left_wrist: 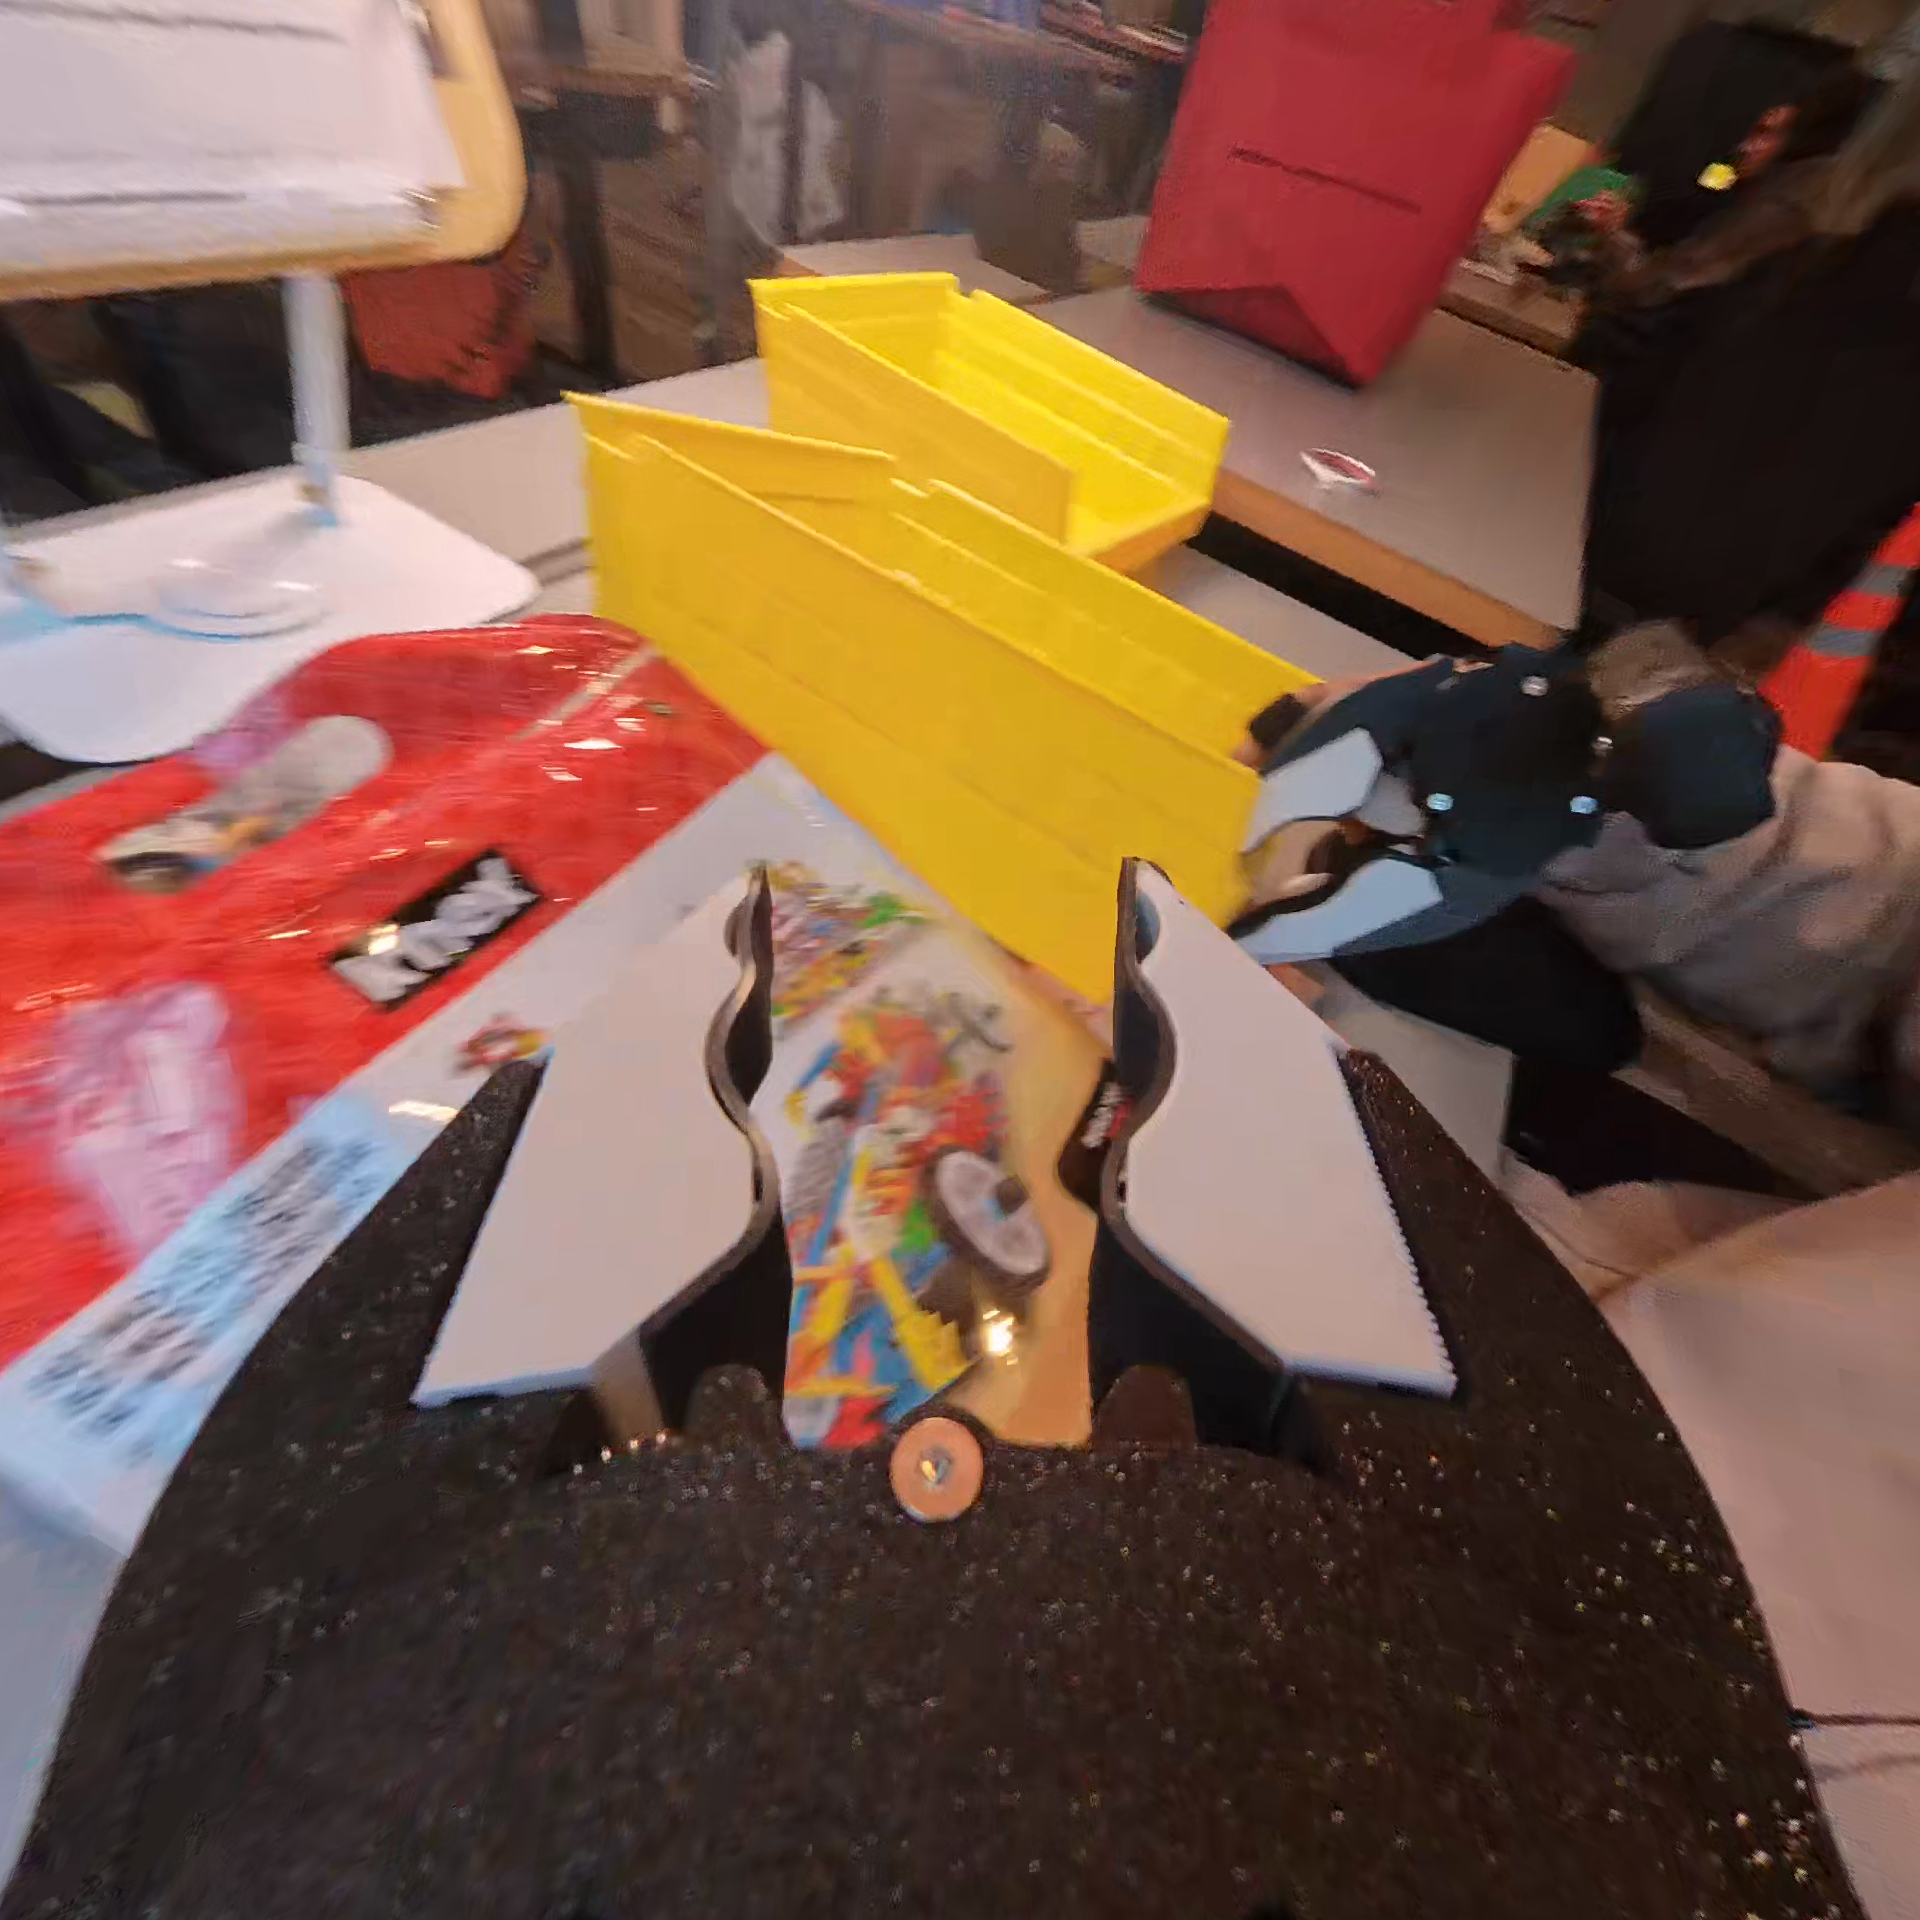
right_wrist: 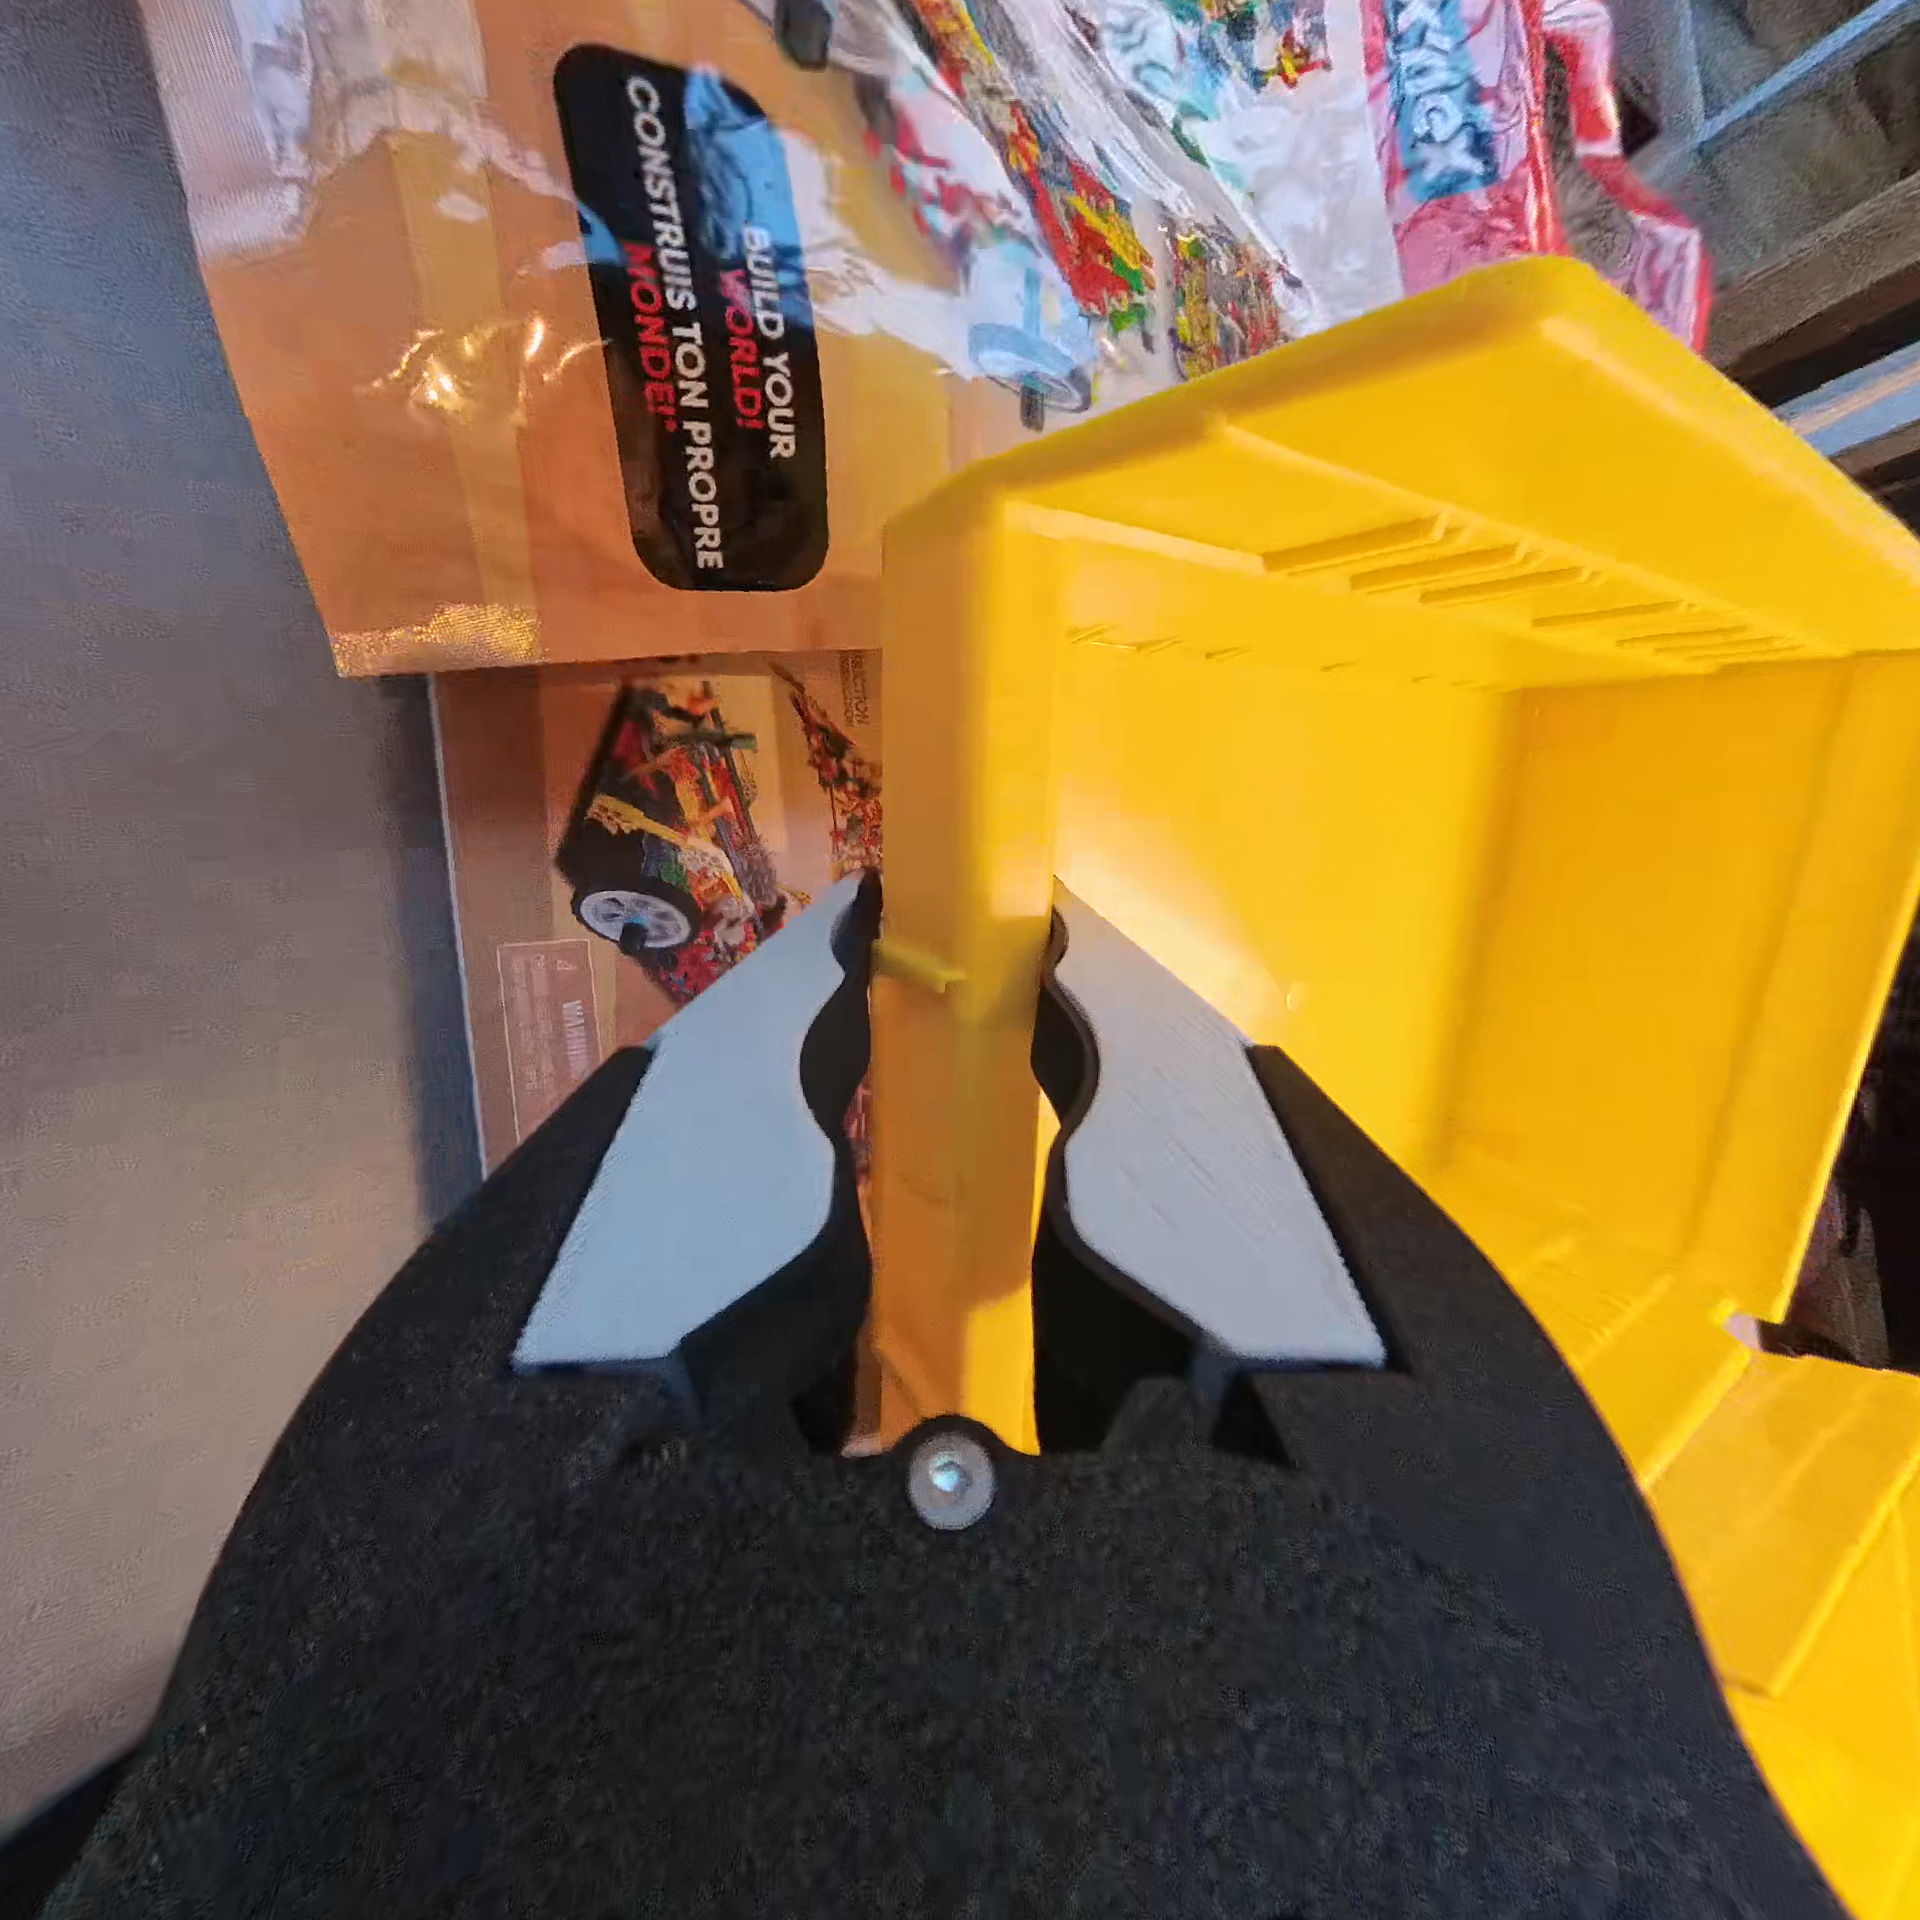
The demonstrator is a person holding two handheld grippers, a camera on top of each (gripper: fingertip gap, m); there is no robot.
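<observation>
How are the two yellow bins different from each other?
The near yellow bin is pinched at its end wall by the right gripper; the far yellow bin has nothing touching it. The near one sits tilted beside the shiny toy box; the far one rests flat on the grey table. The near one looks bigger, being closer. Both are bright yellow, long, open on top and ribbed.

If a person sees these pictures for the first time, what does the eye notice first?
The bright yellow bin stands out first: the right gripper is shut on its wall. Next comes the shiny red toy package on the table, left of the open left gripper, which hovers over a colourful printed box.
</observation>
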